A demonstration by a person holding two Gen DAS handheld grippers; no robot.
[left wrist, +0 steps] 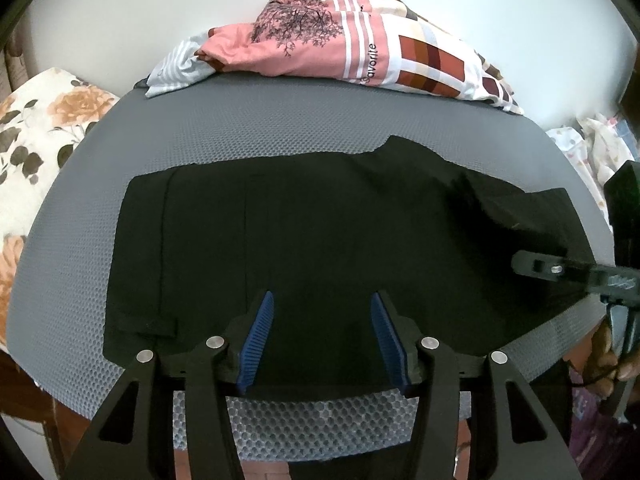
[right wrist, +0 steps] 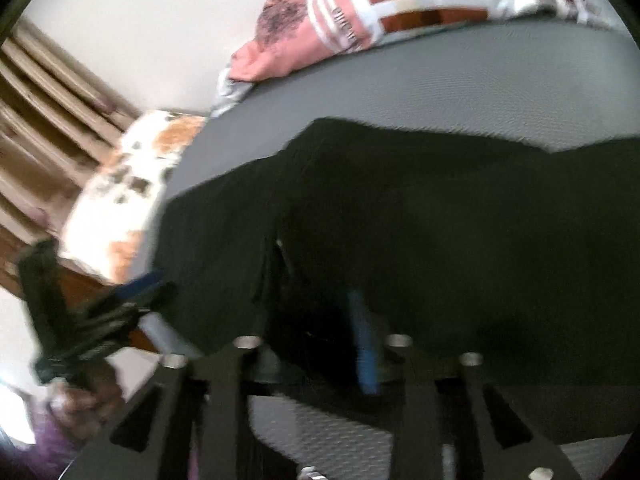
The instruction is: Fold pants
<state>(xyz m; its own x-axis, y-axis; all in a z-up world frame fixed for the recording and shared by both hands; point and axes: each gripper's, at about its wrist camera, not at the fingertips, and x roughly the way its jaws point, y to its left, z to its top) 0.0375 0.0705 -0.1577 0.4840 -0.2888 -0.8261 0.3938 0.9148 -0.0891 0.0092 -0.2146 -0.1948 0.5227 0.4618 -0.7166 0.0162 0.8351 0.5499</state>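
A grey mesh-textured worktop (left wrist: 280, 128) was seen against a pale wall in the left wrist view, with a heap of pink and patterned clothes (left wrist: 344, 48) at its far edge and a floral cushion (left wrist: 36, 152) off to the left. The black pants (left wrist: 320, 232) lay spread flat just ahead of the left gripper (left wrist: 322, 340), whose blue-padded jaws stood wide apart over the near hem, holding nothing. One end of the cloth, far right of the jaws, was lifted by the right gripper (left wrist: 560, 268).

In the blurred right wrist view, the pants (right wrist: 440, 220) were draped over the right gripper (right wrist: 320, 344); cloth appeared bunched between the jaws, which seemed closed on it. The fold was judged only begun. No containers were visible.
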